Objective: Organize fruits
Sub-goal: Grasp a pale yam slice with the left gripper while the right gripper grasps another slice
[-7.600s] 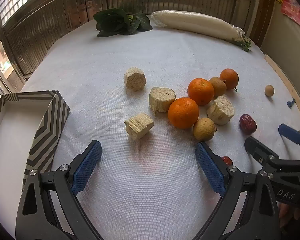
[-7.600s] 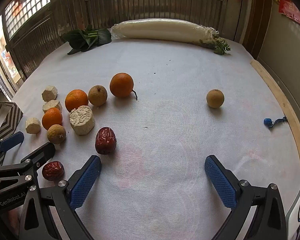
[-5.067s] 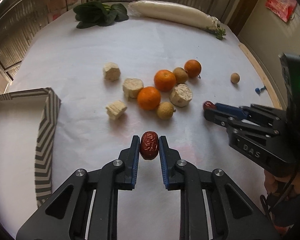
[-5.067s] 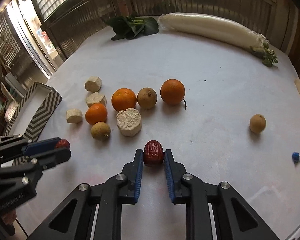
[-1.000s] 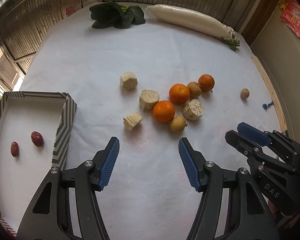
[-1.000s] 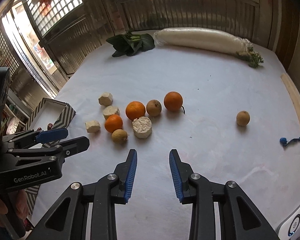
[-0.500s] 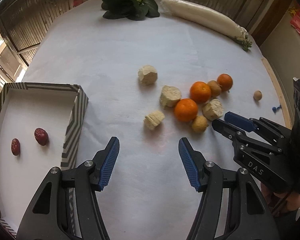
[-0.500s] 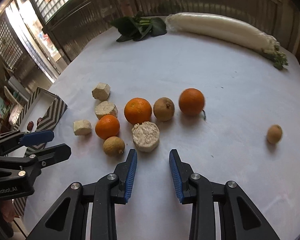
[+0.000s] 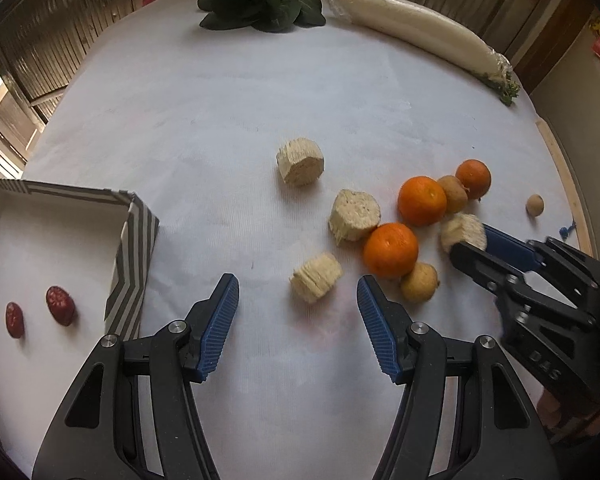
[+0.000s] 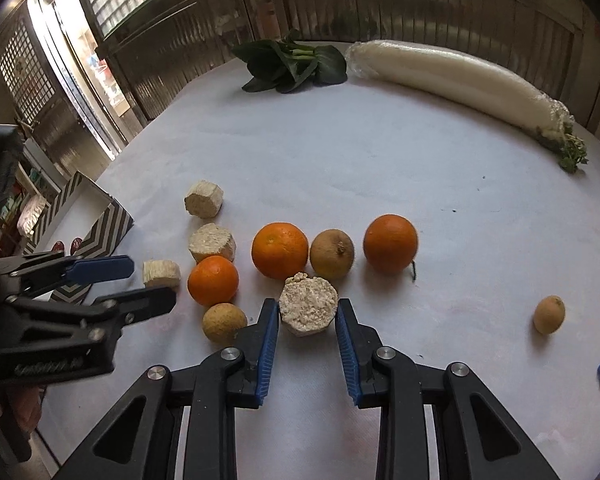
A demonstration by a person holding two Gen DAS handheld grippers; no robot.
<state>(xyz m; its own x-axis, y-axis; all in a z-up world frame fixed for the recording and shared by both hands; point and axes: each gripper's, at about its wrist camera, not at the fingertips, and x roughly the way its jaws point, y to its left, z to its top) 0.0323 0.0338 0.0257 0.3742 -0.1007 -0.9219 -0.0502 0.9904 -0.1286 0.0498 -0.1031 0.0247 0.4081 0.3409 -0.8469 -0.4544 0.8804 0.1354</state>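
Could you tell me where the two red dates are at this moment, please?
Both red dates lie side by side inside the striped box, at the left edge of the left wrist view, left of the left tongs.

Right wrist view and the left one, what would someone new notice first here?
Probably the right gripper, open, straddling a pale cut chunk at the near edge of a cluster of oranges mid-table. Next, the striped box at the left, holding two red dates. Then the long white radish lying along the far edge.
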